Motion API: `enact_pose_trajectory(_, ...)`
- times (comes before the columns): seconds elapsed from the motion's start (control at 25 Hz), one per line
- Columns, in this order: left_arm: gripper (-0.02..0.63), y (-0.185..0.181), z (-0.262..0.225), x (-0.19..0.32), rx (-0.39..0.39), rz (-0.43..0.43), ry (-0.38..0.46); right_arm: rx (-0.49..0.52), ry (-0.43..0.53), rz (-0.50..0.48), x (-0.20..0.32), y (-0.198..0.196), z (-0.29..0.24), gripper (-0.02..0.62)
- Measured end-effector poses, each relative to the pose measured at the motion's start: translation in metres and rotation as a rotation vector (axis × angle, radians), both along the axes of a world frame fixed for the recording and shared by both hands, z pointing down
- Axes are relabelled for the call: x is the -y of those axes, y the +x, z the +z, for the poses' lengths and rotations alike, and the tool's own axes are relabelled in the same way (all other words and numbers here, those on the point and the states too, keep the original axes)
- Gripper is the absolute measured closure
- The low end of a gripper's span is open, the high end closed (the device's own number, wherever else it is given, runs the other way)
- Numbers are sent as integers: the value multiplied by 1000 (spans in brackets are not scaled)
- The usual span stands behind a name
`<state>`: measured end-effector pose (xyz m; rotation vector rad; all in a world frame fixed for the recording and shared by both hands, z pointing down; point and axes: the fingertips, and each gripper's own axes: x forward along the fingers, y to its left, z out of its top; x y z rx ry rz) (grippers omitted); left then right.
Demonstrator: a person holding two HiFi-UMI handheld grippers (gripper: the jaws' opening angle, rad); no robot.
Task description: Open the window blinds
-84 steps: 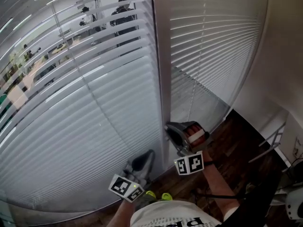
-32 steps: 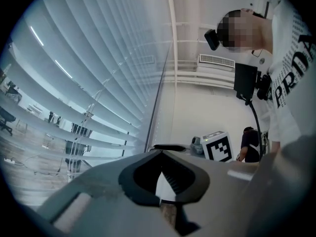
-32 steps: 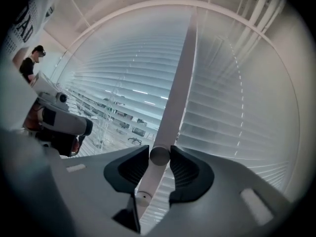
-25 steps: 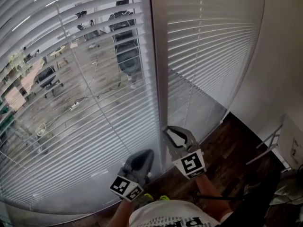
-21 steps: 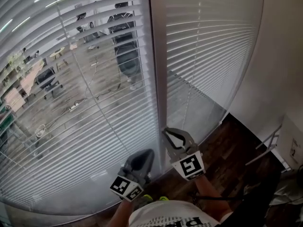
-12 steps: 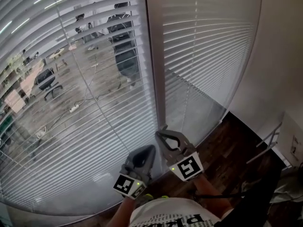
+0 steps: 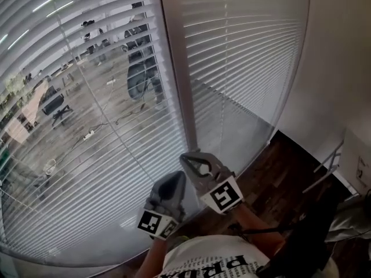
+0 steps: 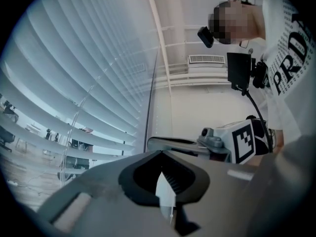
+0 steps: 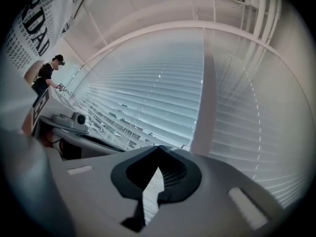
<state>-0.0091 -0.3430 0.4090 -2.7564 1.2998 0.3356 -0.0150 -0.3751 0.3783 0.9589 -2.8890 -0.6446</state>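
"Right tool is sitting with jaws pressed together, empty; my left tool is doing the same."

"Where are the blinds lying?"

"Straight ahead. Left blind is showing the room through; right blind, slats running level and closed, is lying nearer my right tool."

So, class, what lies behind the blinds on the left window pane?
Through the left blinds, a room with dark office chairs shows. Slats cover strips of it; the right blinds hide everything behind.
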Motion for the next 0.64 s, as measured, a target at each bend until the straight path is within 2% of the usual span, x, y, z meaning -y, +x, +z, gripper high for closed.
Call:
enact_pose_trajectory(0.24,615,0,9,-3,-3,-12,9,-11,25,-14,-3,-2,7,588)
enact_pose_trajectory(0.44,615,0,-13,-14,-43,-50,42,12,26,-19,-16,1,-3,588)
enact_pose_trajectory(0.64,615,6,-11,-19,-46,-39,41,12,18,-13,-21,6,4,588)
